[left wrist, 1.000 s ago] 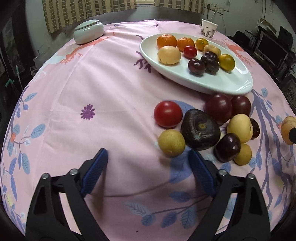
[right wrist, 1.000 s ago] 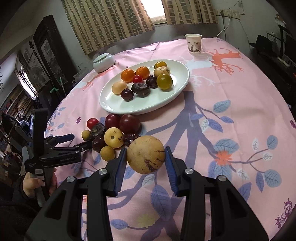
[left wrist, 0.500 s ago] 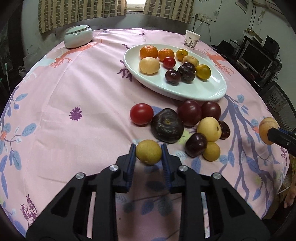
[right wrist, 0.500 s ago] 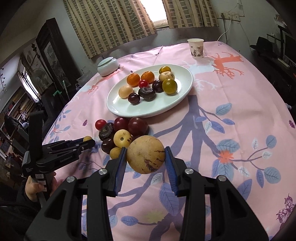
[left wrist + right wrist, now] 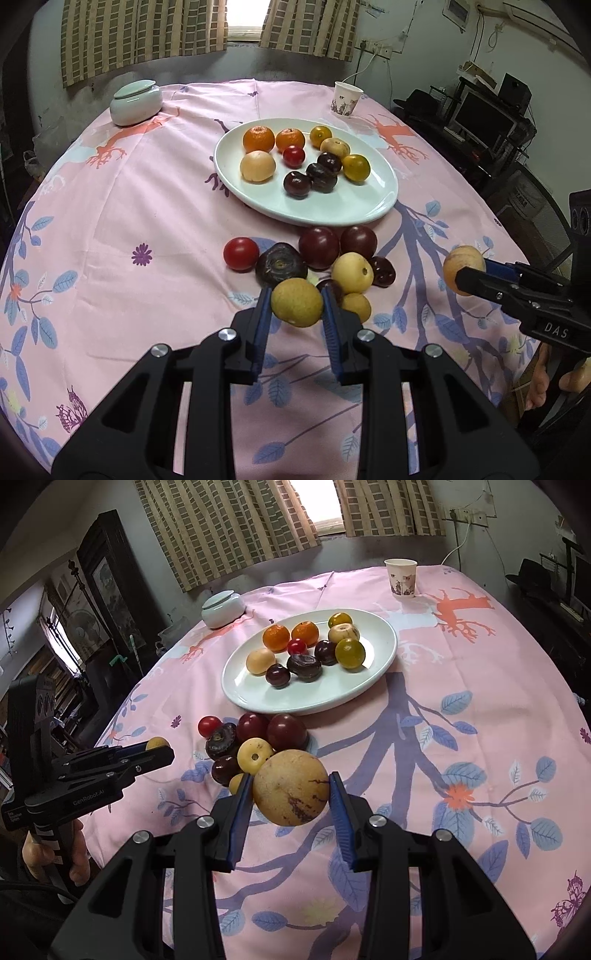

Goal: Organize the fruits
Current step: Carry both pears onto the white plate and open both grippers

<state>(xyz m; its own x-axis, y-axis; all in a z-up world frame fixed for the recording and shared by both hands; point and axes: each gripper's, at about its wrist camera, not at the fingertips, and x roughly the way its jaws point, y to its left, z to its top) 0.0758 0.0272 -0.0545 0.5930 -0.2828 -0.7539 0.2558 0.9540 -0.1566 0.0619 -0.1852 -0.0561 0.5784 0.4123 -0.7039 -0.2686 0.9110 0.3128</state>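
So both grippers have fruit in them right now. The left gripper (image 5: 297,302) is clamped on a small round yellow-green fruit (image 5: 296,302), its blue pads pressing both sides, and the fruit is up off the pink floral tablecloth (image 5: 155,206), hanging in front of the loose pile. The right gripper (image 5: 291,792) is closed around a bigger tan round fruit with brown streaks (image 5: 290,787), also held clear of the cloth.

The white oval plate (image 5: 332,212) sits toward the far side of the table with nine pieces on it: two oranges, a yellow-orange citrus, a pale peach-coloured round one, a small red one, a couple of dark plums, a wrinkly dark fruit and a beige one. Just in front of the plate is the leftover heap on the cloth: a red tomato-looking fruit (image 5: 241,253), a dark wrinkled purple fruit (image 5: 280,263), two big dark red plums (image 5: 319,246), a pale yellow apple-like fruit (image 5: 351,272) and a few smaller ones tucked behind. Can't really count those, since the held fruit blocks them.

Further back there's a pale green lidded ceramic jar (image 5: 136,101) and a patterned paper cup (image 5: 347,99) near the far edge. A hand (image 5: 55,853) shows at the left gripper's handle in the right wrist view.
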